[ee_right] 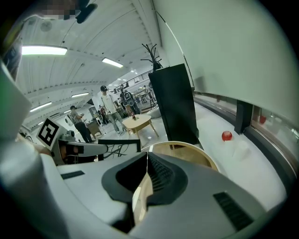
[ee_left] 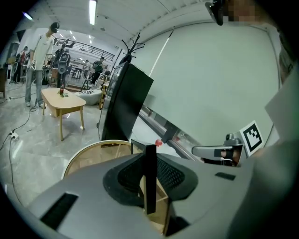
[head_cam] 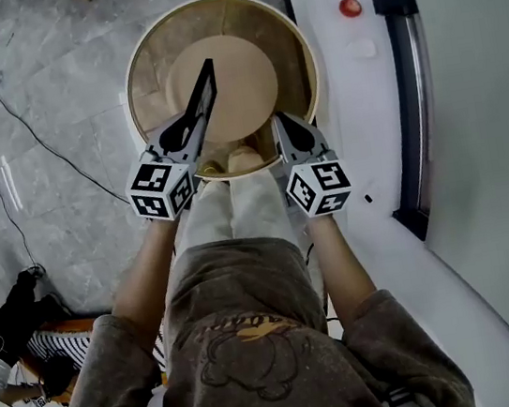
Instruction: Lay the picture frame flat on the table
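"While you look straight down, what surrounds you?"

"Grey marble floor (head_cam: 50, 105) with cables (head_cam: 36, 136), a white curved ledge (head_cam: 351, 88) at the right, and a bright hall with people (ee_left: 37, 70) far off."

"Count the things."

"One round wooden table (head_cam: 142, 72), one picture frame (head_cam: 205, 91), one red ball (head_cam: 350, 7)."

"And the frame?"

"On edge over the tabletop, pinched by the left gripper (head_cam: 185, 132). The right gripper (head_cam: 285, 125) has its jaws pressed together on nothing."

L gripper (head_cam: 189, 134) is held fwd & low, jaws pinched on the edge of the picture frame (head_cam: 204, 84). R gripper (head_cam: 287, 131) sits alongside, apart from it, jaws together w/ nothing between. Both forearms are bare, reaching fwd.
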A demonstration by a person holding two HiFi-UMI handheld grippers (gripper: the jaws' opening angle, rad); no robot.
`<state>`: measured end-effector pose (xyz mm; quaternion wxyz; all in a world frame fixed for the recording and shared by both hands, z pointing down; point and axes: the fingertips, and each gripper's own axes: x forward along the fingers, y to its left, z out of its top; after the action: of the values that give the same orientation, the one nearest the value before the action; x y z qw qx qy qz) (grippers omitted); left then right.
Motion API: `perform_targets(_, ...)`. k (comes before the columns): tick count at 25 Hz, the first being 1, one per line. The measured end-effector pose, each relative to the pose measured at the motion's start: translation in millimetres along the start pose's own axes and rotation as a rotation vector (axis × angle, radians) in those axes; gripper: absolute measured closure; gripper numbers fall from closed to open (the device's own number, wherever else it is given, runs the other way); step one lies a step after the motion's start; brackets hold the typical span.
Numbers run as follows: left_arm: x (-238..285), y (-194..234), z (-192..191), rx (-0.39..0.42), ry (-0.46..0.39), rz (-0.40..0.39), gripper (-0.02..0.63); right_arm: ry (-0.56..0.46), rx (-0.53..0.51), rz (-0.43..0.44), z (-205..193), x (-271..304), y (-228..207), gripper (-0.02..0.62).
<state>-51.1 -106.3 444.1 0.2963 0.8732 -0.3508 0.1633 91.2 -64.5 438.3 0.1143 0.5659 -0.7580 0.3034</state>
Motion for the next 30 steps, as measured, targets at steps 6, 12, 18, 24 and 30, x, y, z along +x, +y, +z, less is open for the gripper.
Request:
perform_targets(6,30.7,13.6,-19.7,-0.035,0.028,-0.007,0.525,0.033,0.013,-0.005,-14.2,23.4,-17.4,0.575)
perform_targets(12,64.5,27.1,-38.1,-0.047,0.047,-0.024,0.524,0.055,0.023,-0.001,-30.7,46.7,-29.5,0.575)
perform_targets(18,92.7,39.0,-54.4,-0.061,0.059,-0.035,0.525,0.069,0.042,-0.004,-45.6,68.6,-48.4,0.575)
perform_targets(24,110.2,45.4,-81.3,-0.096,0.090,-0.049,0.523,0.086,0.031,0.008,-61.2,83.8,-57.1,0.575)
perform_targets(30,120.0,50.2,-99.5,-0.126,0.100,-0.041,0.523,0.099,0.046,0.009,-77.0,92.5,-66.4,0.575)
